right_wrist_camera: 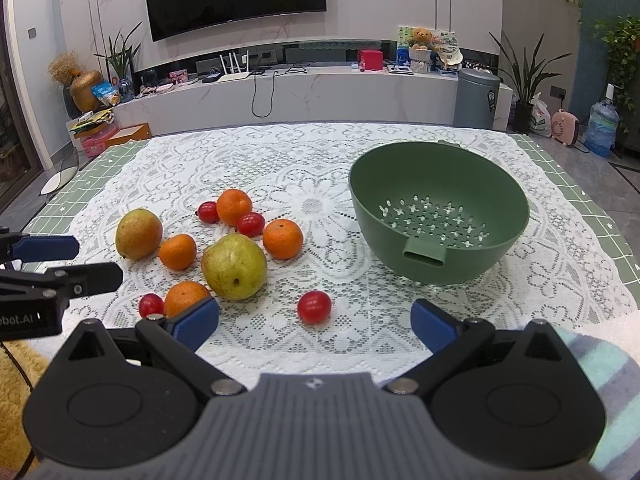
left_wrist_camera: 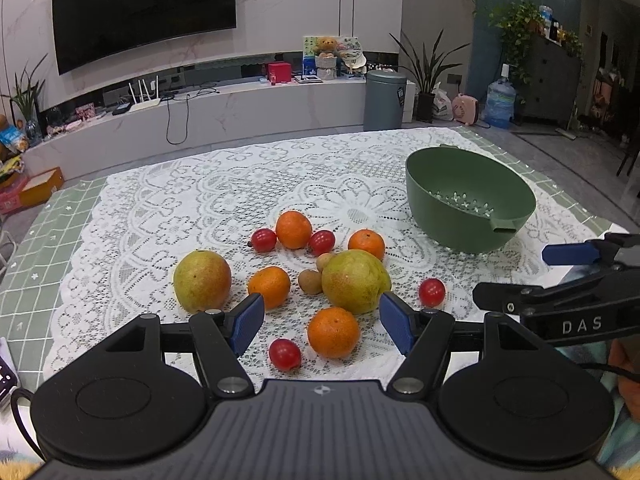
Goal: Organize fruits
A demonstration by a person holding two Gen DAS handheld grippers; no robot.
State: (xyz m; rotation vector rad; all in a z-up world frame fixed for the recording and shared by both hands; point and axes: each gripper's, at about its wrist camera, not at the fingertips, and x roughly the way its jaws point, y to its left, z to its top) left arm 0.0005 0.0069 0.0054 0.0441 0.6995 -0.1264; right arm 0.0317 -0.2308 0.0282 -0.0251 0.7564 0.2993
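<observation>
Fingers of left gripper (left_wrist_camera: 322, 322) and right gripper (right_wrist_camera: 314, 322): spread, empty, poised above table's near edge; fruits (left_wrist_camera: 312, 276) loose mid-cloth, left of empty green colander (right_wrist_camera: 438, 210), presumably their destination.

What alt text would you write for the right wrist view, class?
An empty green colander sits on a lace tablecloth, right of loose fruit: two pears, four oranges and four red tomatoes. The open right claw frames the foreground; the left claw pokes in at the left edge.
</observation>
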